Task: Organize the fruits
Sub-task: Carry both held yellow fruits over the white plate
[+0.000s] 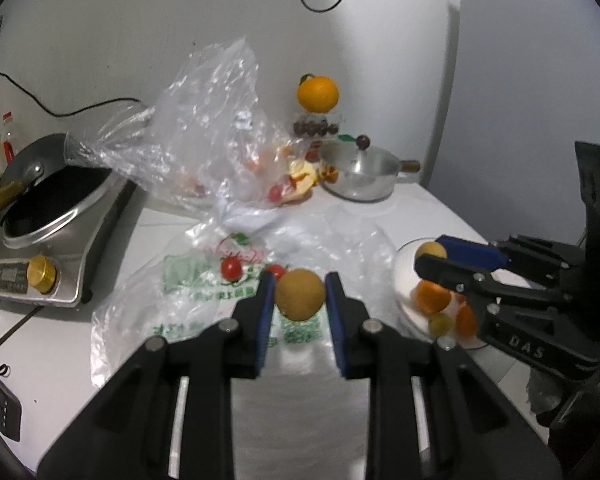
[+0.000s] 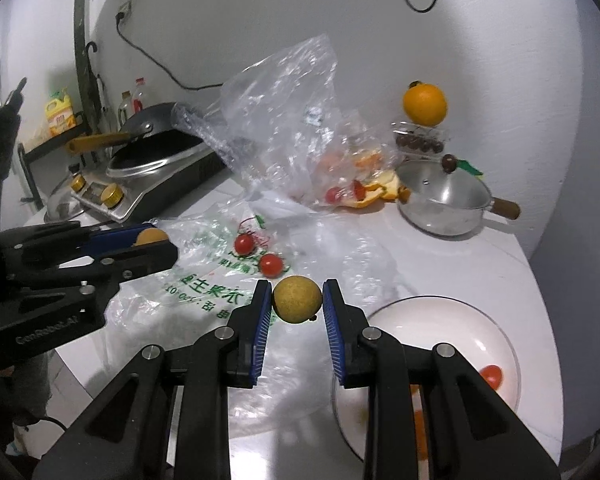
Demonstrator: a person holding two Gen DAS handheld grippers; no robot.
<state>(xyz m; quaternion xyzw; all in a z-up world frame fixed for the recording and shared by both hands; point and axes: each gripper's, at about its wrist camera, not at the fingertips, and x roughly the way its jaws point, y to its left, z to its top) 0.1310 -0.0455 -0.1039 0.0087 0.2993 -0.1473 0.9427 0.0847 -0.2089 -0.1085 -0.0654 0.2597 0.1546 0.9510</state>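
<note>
While both tools are reaching forward over the white counter point(image 2: 480, 264), each is carrying one small round fruit. Left gripper point(image 1: 300, 296): jaws level, clamping a tan-yellow fruit point(image 1: 300, 295) above the printed plastic bag point(image 1: 204, 280); its handle end is running off the frame at 6 o'clock. Two cherry tomatoes point(image 2: 260, 254) are lying on that bag at 11 o'clock from the fruit. Right gripper point(image 2: 297, 300): jaws closing on a speckled yellow fruit point(image 2: 297, 299), hanging just left of the white plate point(image 2: 440, 312). Fruit pieces on the plate are showing blurred and partly covered by the gripper body; kinds are hard to tell. An orange point(image 2: 425, 104) is sitting on a clear box at 1 o'clock.
</note>
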